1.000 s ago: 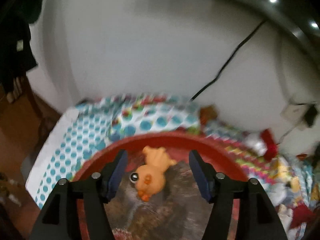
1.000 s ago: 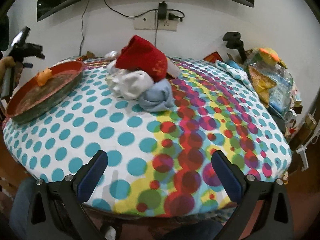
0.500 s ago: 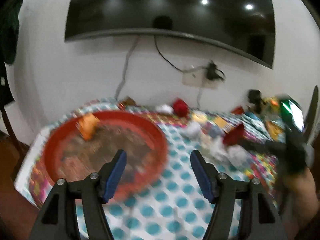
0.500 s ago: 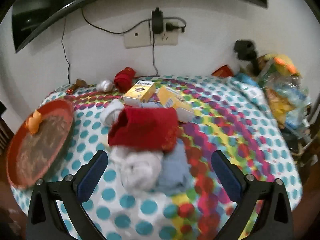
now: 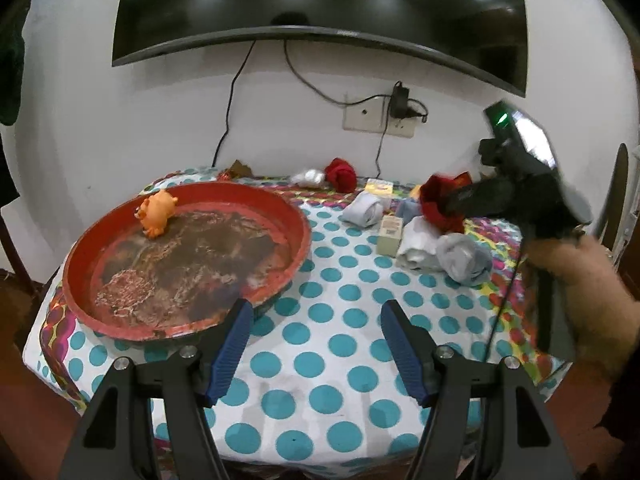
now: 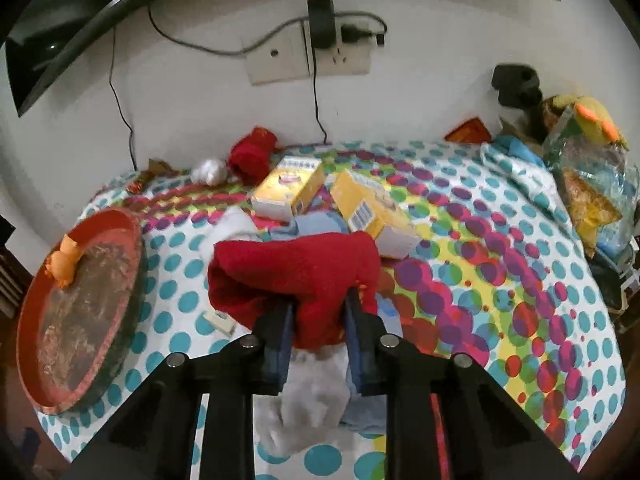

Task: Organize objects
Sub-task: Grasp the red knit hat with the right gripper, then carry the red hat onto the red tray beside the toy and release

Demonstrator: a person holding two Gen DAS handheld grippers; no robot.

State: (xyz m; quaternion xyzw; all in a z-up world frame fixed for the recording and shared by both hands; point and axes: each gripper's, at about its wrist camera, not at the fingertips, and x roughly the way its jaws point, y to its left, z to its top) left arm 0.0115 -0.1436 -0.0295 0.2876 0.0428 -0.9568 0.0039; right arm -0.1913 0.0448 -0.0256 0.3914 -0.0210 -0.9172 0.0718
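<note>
My right gripper (image 6: 319,312) is shut on a red sock-like cloth (image 6: 296,268), which bulges above the pads over a pile of white and pale blue socks (image 6: 312,396). The left wrist view shows that same red cloth (image 5: 438,204) at the tip of the right gripper, held in a person's hand (image 5: 580,280). A red round tray (image 5: 294,240) stands at the table's left, with an orange toy animal (image 5: 156,212) at its far rim. My left gripper (image 5: 316,320) is open and holds nothing, hovering over the dotted tablecloth just right of the tray's near edge.
Two yellow boxes (image 6: 288,188) (image 6: 372,212), a rolled red sock (image 6: 252,156) and a white ball of sock (image 6: 210,172) lie near the back wall. A small box (image 5: 390,234) stands by grey and white socks (image 5: 464,258). Bags and clutter (image 6: 588,184) crowd the right edge.
My right gripper went forward to the sock pile and shut on the red cloth. My left gripper drew back from the tray and swung right, leaving the orange toy in the tray.
</note>
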